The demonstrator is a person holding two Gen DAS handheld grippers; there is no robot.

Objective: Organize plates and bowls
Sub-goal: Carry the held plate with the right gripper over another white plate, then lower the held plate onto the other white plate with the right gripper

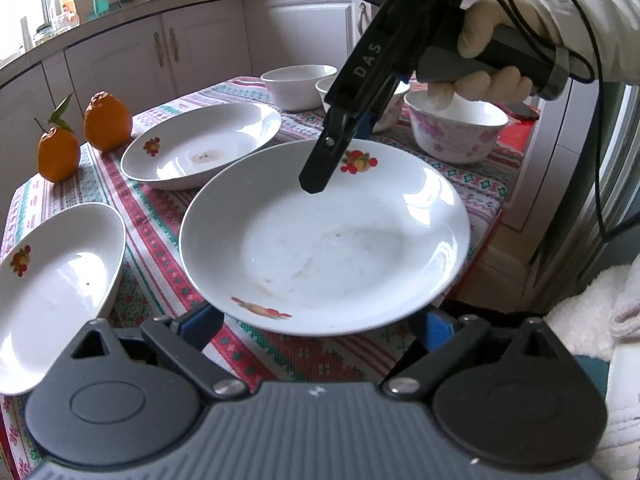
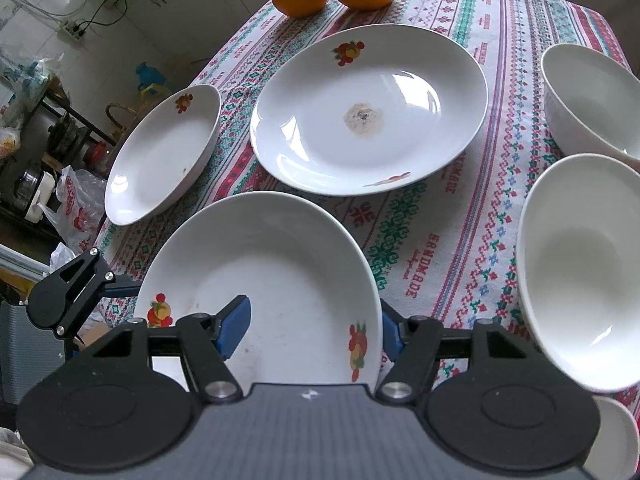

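A large white plate (image 1: 324, 240) with fruit decals lies on the patterned tablecloth (image 1: 156, 216), between both grippers. My right gripper (image 2: 312, 330) straddles its rim. One blue pad (image 2: 236, 326) is over the plate's inside and the other sits just outside the rim. A wide gap shows between the pads, so it is open. From the left wrist view it reaches down onto the far rim. My left gripper (image 1: 318, 326) is open wide, and the plate's near rim covers its pad tips. Two more matching plates (image 2: 368, 112) (image 2: 160, 156) lie further along the table.
Two white bowls (image 2: 592, 96) (image 2: 580, 268) stand at the right, and a pink flowered bowl (image 1: 456, 128) stands behind them. Two oranges (image 1: 108, 122) (image 1: 58, 154) sit at the table's corner. Kitchen cabinets (image 1: 160, 52) run behind the table. A gloved hand (image 1: 480, 40) holds the right gripper.
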